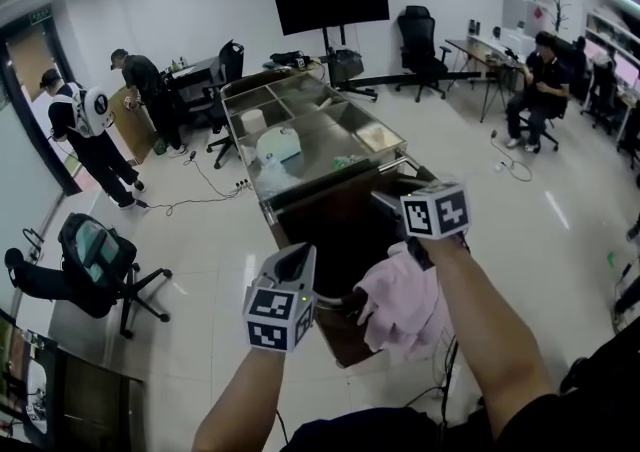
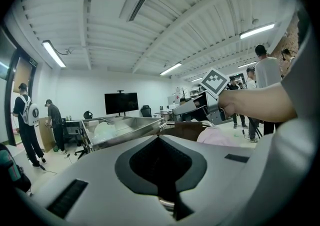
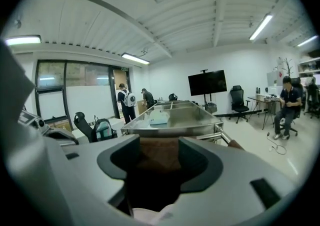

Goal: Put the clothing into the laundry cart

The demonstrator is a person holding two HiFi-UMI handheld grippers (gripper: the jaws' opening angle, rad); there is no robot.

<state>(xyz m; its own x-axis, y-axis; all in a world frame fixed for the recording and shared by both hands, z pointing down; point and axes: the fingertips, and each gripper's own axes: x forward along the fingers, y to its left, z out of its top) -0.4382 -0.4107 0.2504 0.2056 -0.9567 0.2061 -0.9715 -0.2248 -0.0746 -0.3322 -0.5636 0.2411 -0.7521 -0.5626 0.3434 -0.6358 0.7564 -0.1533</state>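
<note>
Now clothing [image 1: 400,305] lies under right gripper's [image 1: 388,202] parted jaws; left gripper [image 1: 300,260] clamps cart rim [image 1: 340,298].

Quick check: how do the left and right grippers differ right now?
The left gripper is shut, with the cart's metal rail low between its jaws; the right gripper is open, not pressing the pink garment beneath it. In the head view the left gripper sits lower than the right gripper. Both point over the laundry cart.
</note>
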